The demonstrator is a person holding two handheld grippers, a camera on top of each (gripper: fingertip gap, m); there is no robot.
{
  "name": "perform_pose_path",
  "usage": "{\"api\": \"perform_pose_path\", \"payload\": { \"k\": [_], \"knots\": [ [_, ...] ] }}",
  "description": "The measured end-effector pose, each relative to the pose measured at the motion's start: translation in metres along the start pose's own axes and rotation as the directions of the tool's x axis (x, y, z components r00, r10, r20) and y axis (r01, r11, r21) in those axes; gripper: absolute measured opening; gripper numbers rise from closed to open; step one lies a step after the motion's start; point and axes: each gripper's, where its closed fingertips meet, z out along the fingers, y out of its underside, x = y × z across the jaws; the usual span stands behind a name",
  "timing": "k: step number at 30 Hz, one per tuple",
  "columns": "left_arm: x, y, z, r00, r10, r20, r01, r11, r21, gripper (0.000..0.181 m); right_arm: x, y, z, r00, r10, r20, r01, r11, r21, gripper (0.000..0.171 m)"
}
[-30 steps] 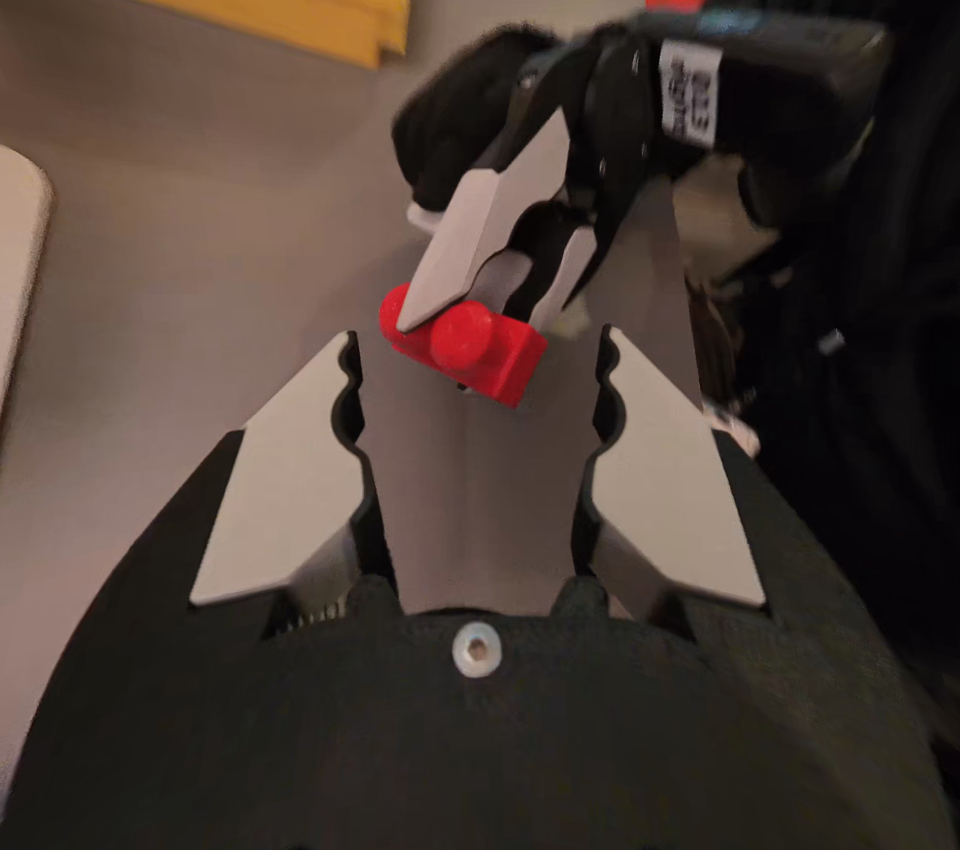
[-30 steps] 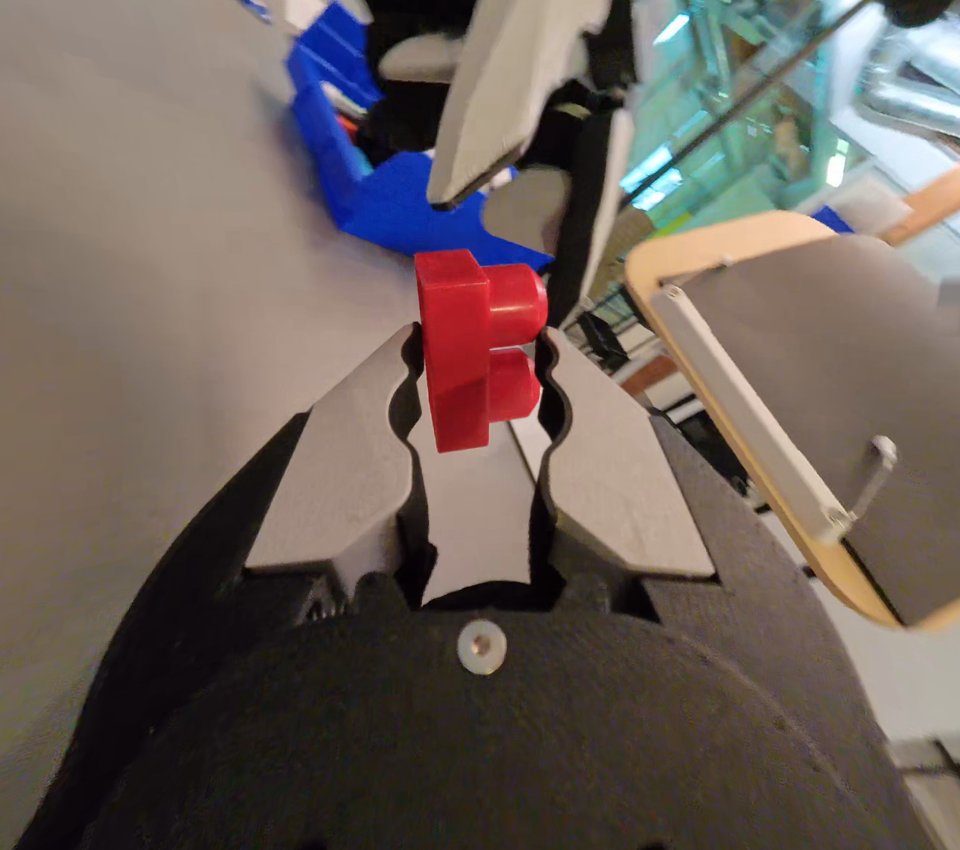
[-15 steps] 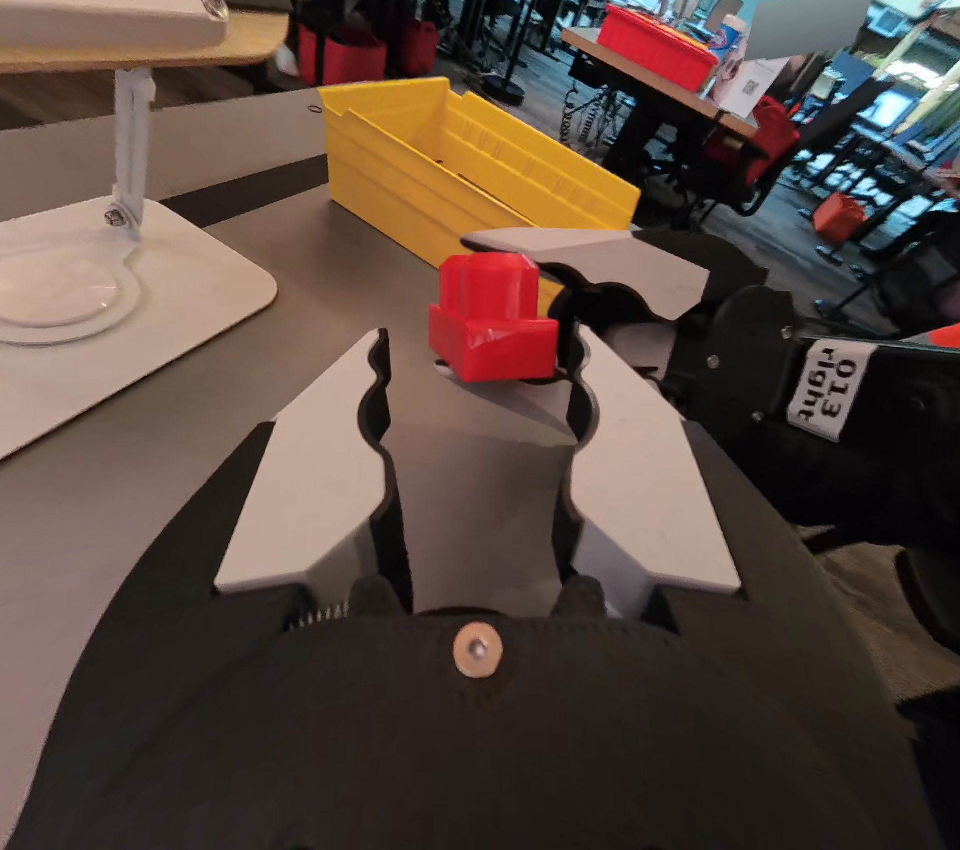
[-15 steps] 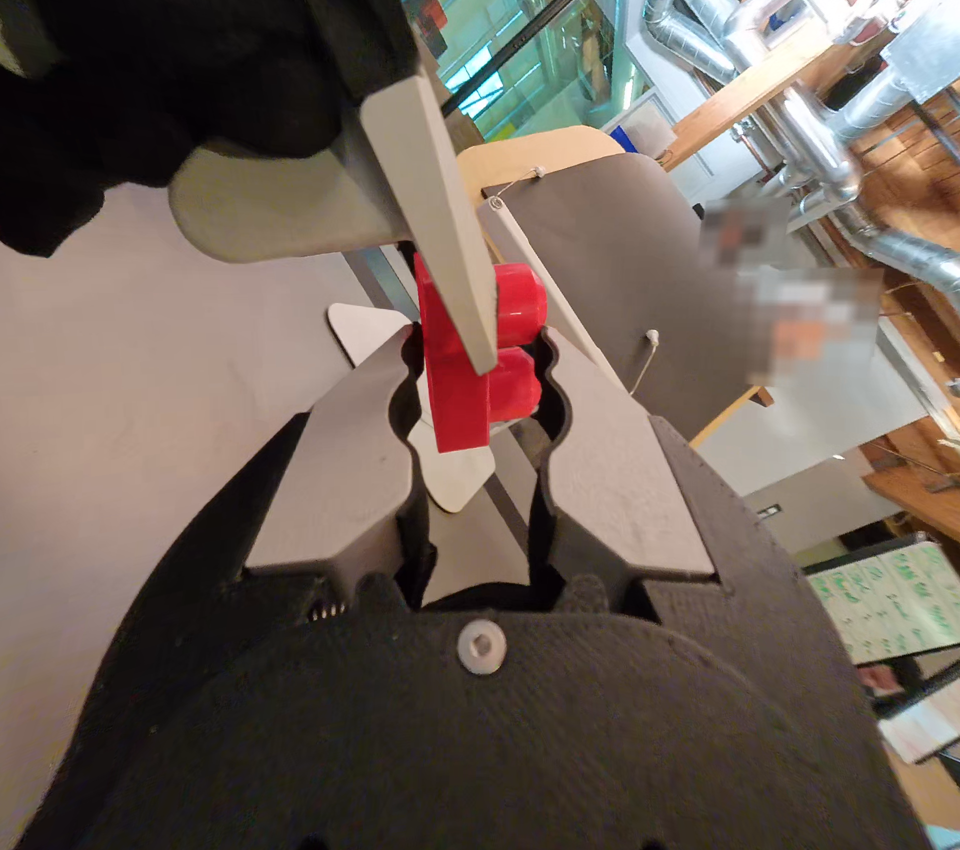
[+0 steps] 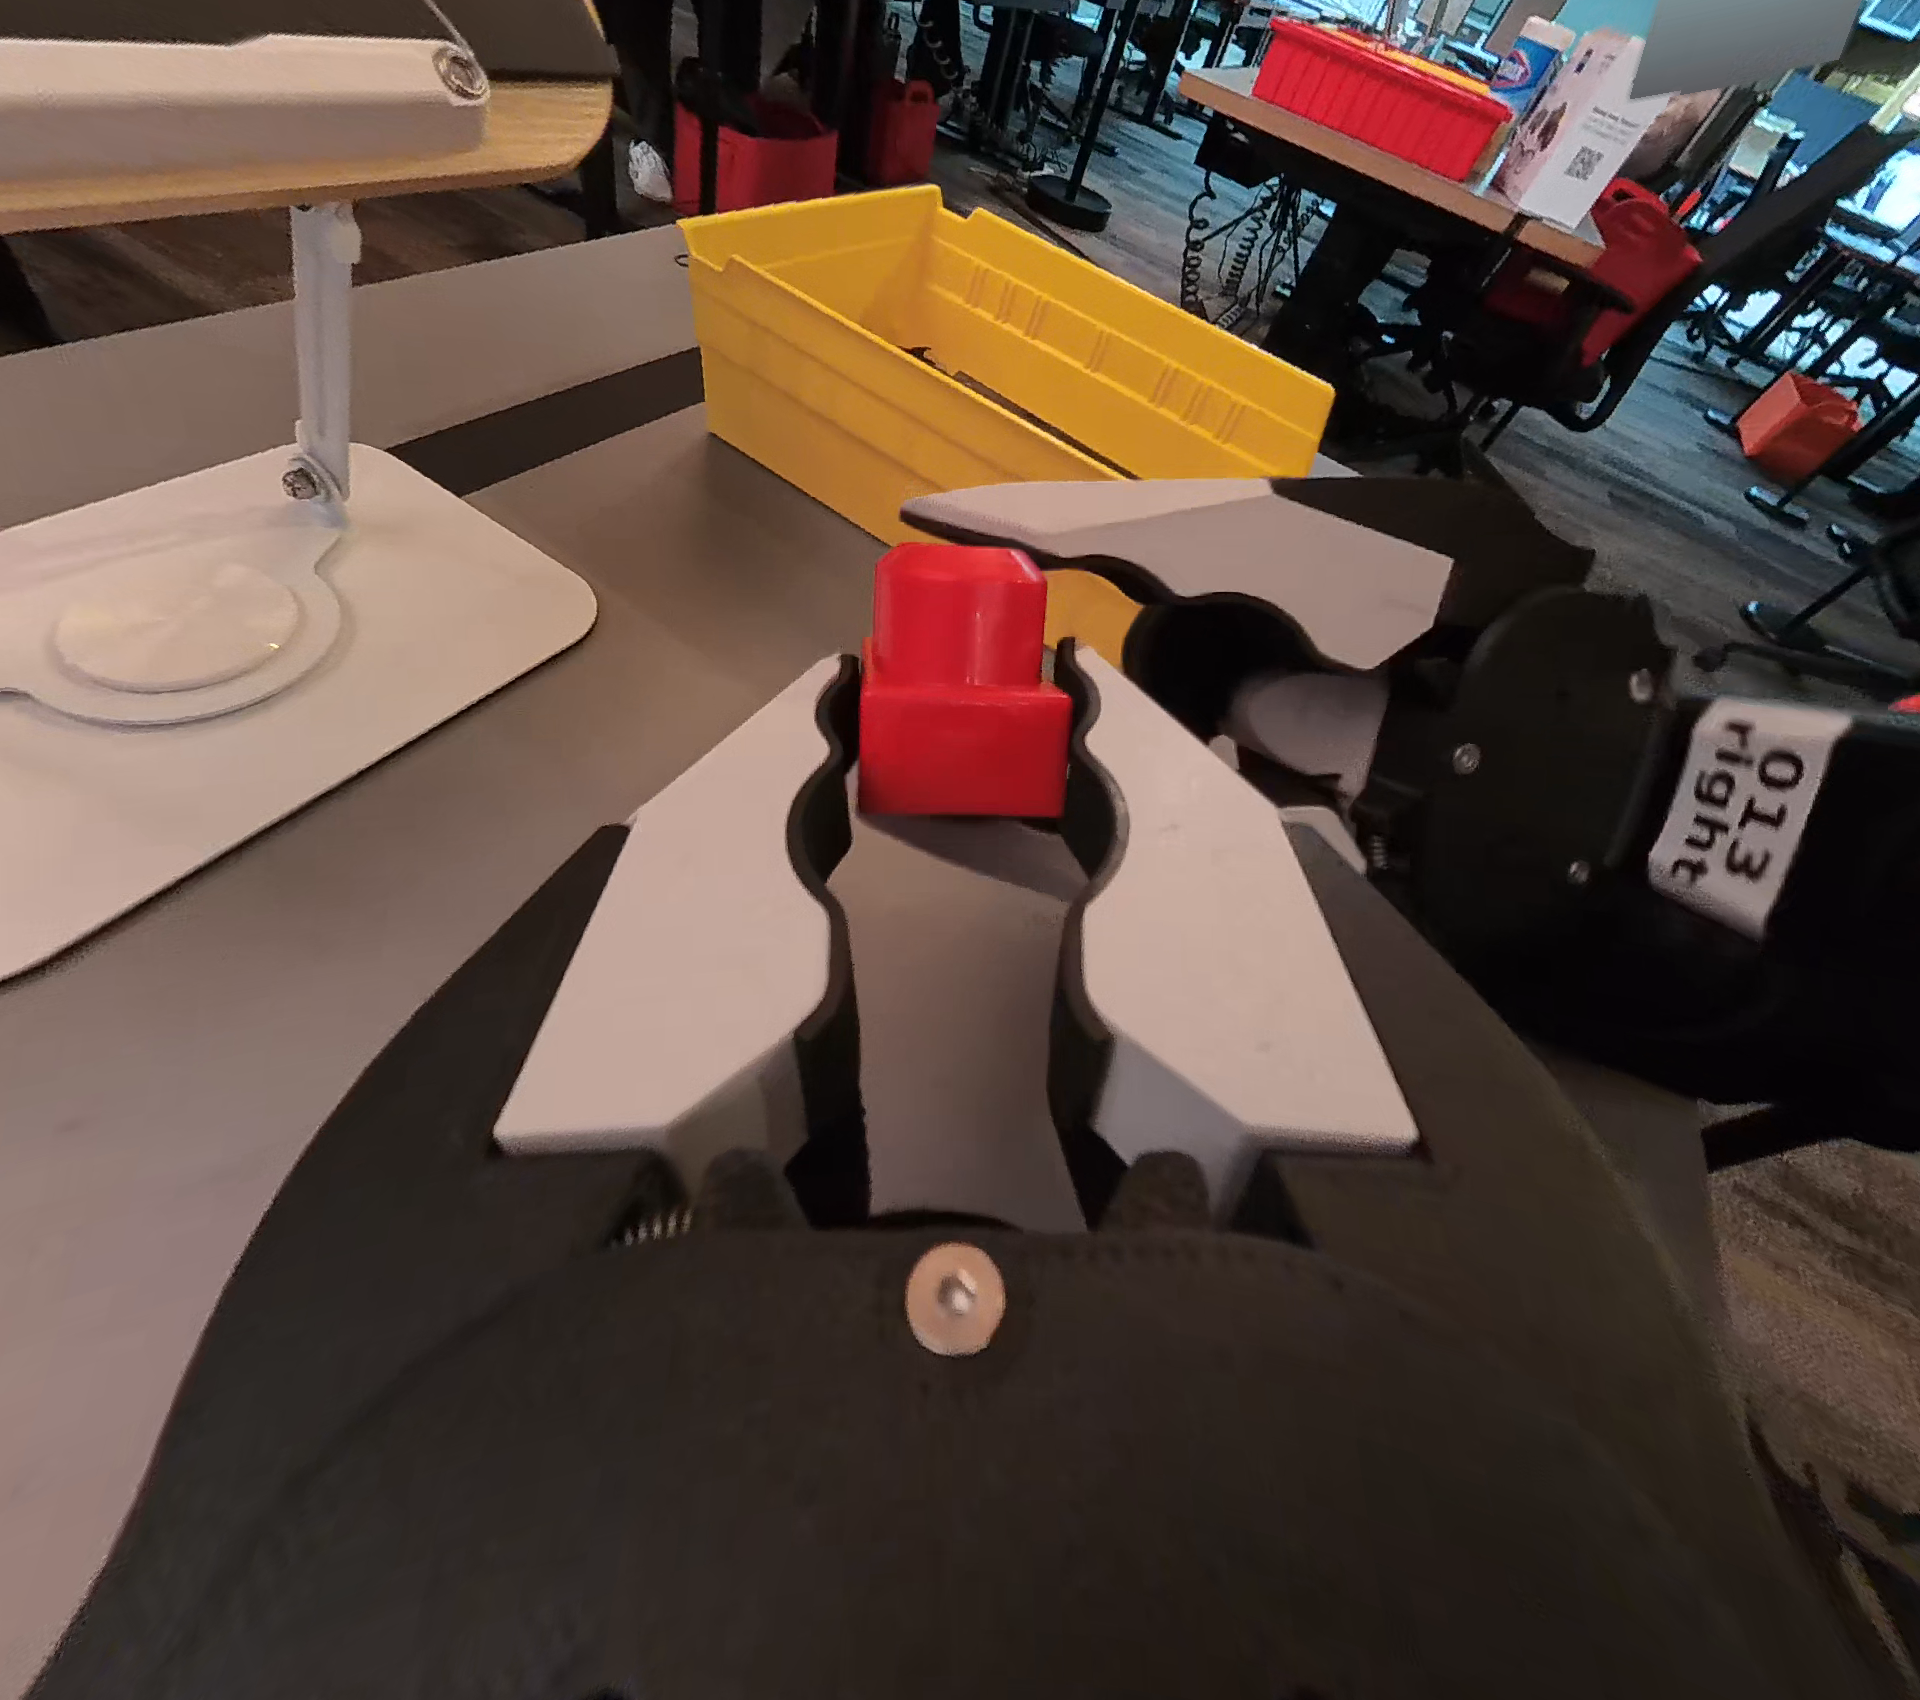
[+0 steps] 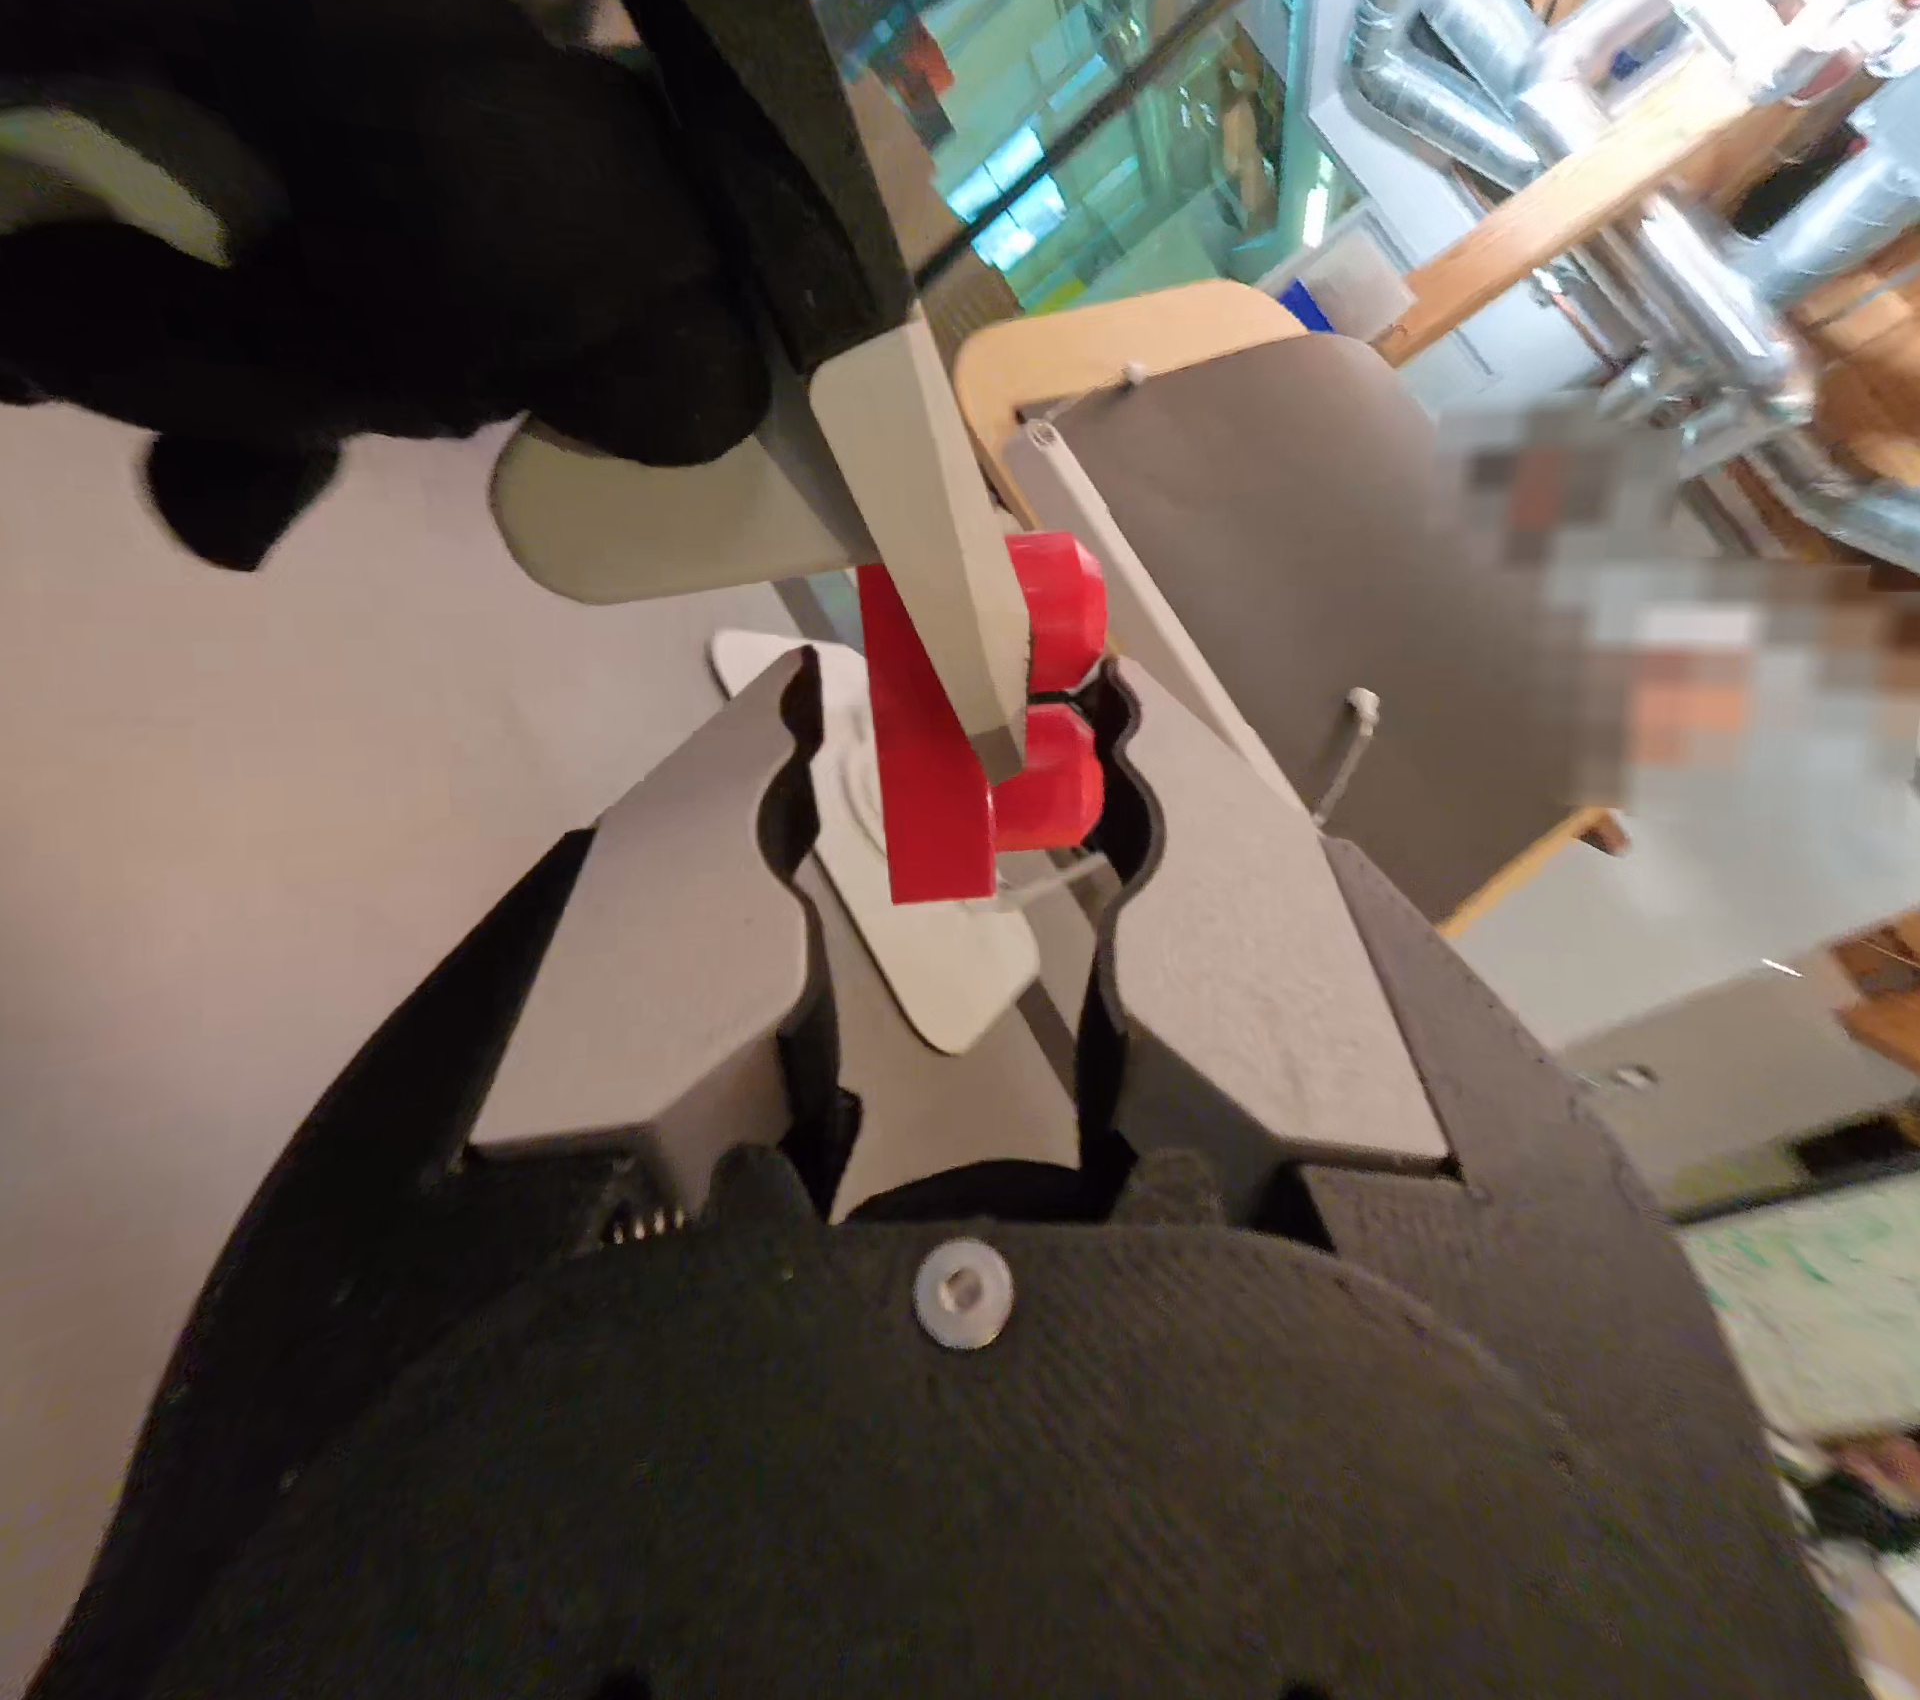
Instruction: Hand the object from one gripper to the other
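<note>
A red block with two round studs is held above the grey table. My left gripper is shut on the block's flat base, with the studs pointing up. My right gripper reaches in from the right in the left wrist view, its upper finger lying over the top of a stud. In the right wrist view its jaws stand around the block, with a small gap on the left side, so it is open. One of the left gripper's fingers crosses in front of the block.
A yellow bin stands on the table just behind the grippers. A white stand base with a thin post holds a tilted wooden board at the left. Other desks, chairs and a red bin are far behind. The grippers are tip to tip, or close to it.
My left gripper has moved in and shut on the red block's base. My right gripper's jaws have widened slightly and no longer clamp the block. Both views have swung upward.
</note>
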Motion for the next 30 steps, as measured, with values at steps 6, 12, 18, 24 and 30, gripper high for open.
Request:
{"api": "perform_pose_path", "payload": {
  "k": [6,12,18,24,30],
  "knots": [
    [-0.016,-0.002,-0.023,0.987,0.156,-0.038,-0.158,0.985,-0.071,0.035,-0.011,-0.015,-0.006,0.887,0.349,0.301,-0.402,0.906,0.134,0.057],
    [-0.002,-0.018,-0.044,0.963,0.147,-0.227,-0.146,0.989,0.020,0.036,0.009,-0.020,-0.016,0.603,0.627,0.493,-0.773,0.612,0.168,0.049],
    [0.022,-0.019,-0.049,0.907,0.147,-0.394,-0.124,0.989,0.083,0.035,0.008,-0.037,-0.028,0.384,0.634,0.671,-0.907,0.395,0.146,0.040],
    [0.030,-0.012,-0.046,0.885,0.131,-0.447,-0.094,0.990,0.103,0.035,0.008,-0.043,-0.033,0.326,0.619,0.715,-0.932,0.336,0.135,0.026],
    [0.030,-0.012,-0.046,0.882,0.121,-0.454,-0.074,0.990,0.121,0.035,0.008,-0.043,-0.034,0.337,0.618,0.710,-0.927,0.351,0.135,0.026]
  ]
}}
